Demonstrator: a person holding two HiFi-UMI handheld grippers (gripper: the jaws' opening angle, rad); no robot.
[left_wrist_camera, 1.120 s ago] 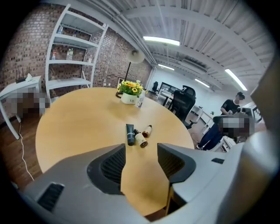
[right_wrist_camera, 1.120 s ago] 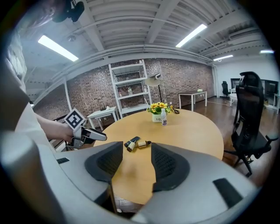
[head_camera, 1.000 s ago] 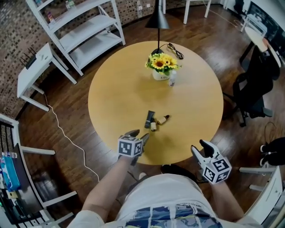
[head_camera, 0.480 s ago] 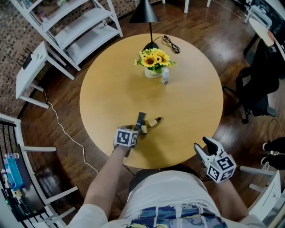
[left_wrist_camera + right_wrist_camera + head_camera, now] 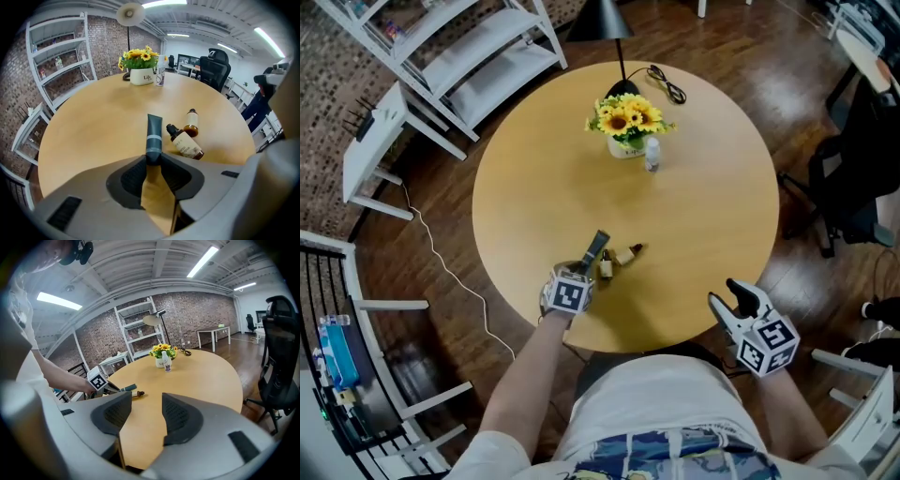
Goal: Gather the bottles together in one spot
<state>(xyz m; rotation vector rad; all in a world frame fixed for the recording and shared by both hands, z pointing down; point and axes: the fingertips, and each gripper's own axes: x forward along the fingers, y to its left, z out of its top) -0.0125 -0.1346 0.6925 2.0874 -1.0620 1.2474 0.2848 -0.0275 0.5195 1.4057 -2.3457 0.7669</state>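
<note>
A dark tube (image 5: 596, 247) lies near the front of the round wooden table (image 5: 534, 187). My left gripper (image 5: 584, 269) has just been closing, and its jaws now pinch the near end of the tube (image 5: 153, 133). Two small amber bottles (image 5: 606, 269) (image 5: 628, 254) lie just right of the tube, one nearer (image 5: 185, 144) and one farther (image 5: 191, 124) in the left gripper view. A small white bottle (image 5: 652, 155) stands by the flower pot. My right gripper (image 5: 741, 305) hovers open beyond the table's front right edge with nothing between its jaws (image 5: 146, 416).
A white pot of sunflowers (image 5: 625, 128) and a black lamp (image 5: 602, 19) with its cable stand at the table's far side. White shelving (image 5: 478, 47) and a small white side table (image 5: 380, 150) lie to the left, a black office chair (image 5: 853, 178) to the right.
My left gripper came forward and down over the dark tube's near end and shut on it. The right gripper drifted slightly along the table's front right edge, still open.
</note>
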